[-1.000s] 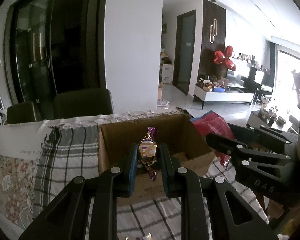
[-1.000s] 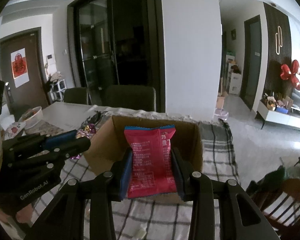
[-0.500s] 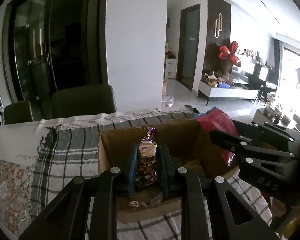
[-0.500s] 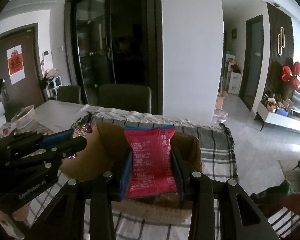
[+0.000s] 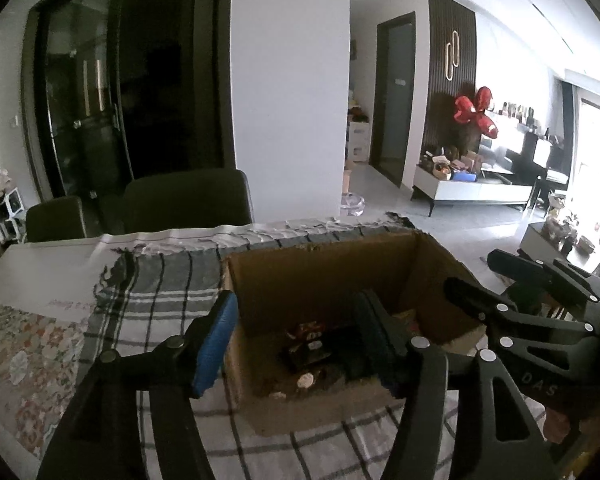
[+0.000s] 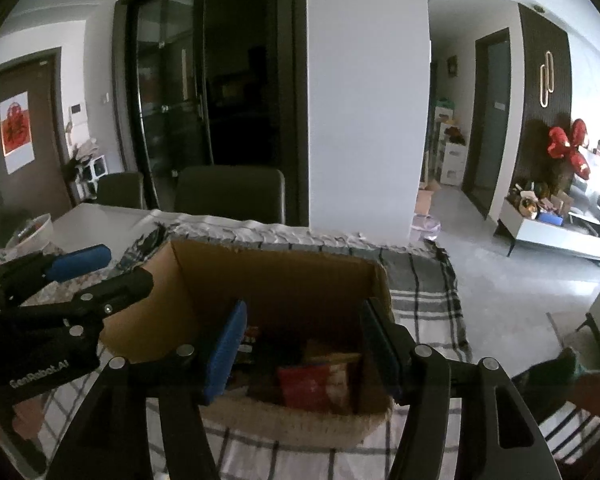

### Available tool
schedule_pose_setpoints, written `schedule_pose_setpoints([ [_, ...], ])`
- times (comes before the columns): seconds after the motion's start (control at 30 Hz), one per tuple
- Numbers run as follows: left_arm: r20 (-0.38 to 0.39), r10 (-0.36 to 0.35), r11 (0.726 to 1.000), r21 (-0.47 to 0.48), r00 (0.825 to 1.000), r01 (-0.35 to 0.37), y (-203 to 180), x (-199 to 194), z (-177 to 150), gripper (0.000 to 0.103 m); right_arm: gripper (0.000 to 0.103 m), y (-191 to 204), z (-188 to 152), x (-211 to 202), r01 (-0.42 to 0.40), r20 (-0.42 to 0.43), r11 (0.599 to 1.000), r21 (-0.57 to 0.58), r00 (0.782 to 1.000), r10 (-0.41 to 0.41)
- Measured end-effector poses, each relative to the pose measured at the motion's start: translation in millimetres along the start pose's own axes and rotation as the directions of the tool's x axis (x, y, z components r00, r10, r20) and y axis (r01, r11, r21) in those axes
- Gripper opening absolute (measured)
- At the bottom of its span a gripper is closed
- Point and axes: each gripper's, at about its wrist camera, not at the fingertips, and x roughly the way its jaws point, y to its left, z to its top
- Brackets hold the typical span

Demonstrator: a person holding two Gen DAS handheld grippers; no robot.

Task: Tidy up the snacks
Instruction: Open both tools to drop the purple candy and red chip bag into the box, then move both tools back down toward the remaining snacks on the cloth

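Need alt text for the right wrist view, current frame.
The right hand-held gripper hangs open and empty over a brown cardboard box on a grey-and-white plaid cloth. A red snack packet lies inside the box among darker wrappers. The left hand-held gripper, also open, sits at the box's left edge.

A table (image 5: 40, 264) carries a checked cloth (image 5: 160, 292), and 1 open cardboard box (image 5: 320, 264) sits on that cloth
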Motion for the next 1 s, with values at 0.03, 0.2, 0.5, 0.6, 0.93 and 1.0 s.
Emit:
schedule_pose_setpoints([
  [0.03, 0.001, -0.002, 1.0, -0.004, 1.0, 0.002, 1.4, -4.3, -3.3, 0.066, 0.06, 0.9, -2.5, -4.1, 0.006, 0.005, 1.0, 0.003, 1.0, -0.006],
  [0.2, 0.0, 0.019, 1.0, -0.002, 1.0, -0.019, 2.4, -23.5, -22.2, 0.069, 0.06, 9.3, -17.1, -20.4, 0.013, -0.013, 1.0, 0.001, 1.0, -0.013],
  [0.5, 0.011, 0.055, 0.998, 0.018, 0.998, -0.055, 3.4, -55.1, -50.1, 0.069, 0.06, 21.4, -44.4, -45.9, 0.007, -0.016, 1.0, 0.002, 1.0, -0.007],
  [0.6, 0.019, 0.066, 0.998, 0.021, 0.998, -0.066, 3.1, -64.4, -58.2, 0.071, 0.06, 24.3, -51.7, -52.6, 0.004, -0.015, 1.0, 0.01, 1.0, -0.004],
  [0.93, -0.01, 0.052, 0.998, 0.027, 0.999, -0.052, -3.1, -78.0, -91.0, 0.071, 0.06, 31.1, -84.0, -64.8, -0.029, -0.047, 0.998, 0.057, 0.998, 0.032],
  [1.0, -0.02, 0.053, 0.998, 0.028, 0.998, -0.052, -4.9, -78.5, -97.9, 0.071, 0.06, 31.5, -92.8, -63.4, -0.035, -0.071, 0.997, 0.067, 0.997, 0.04],
])
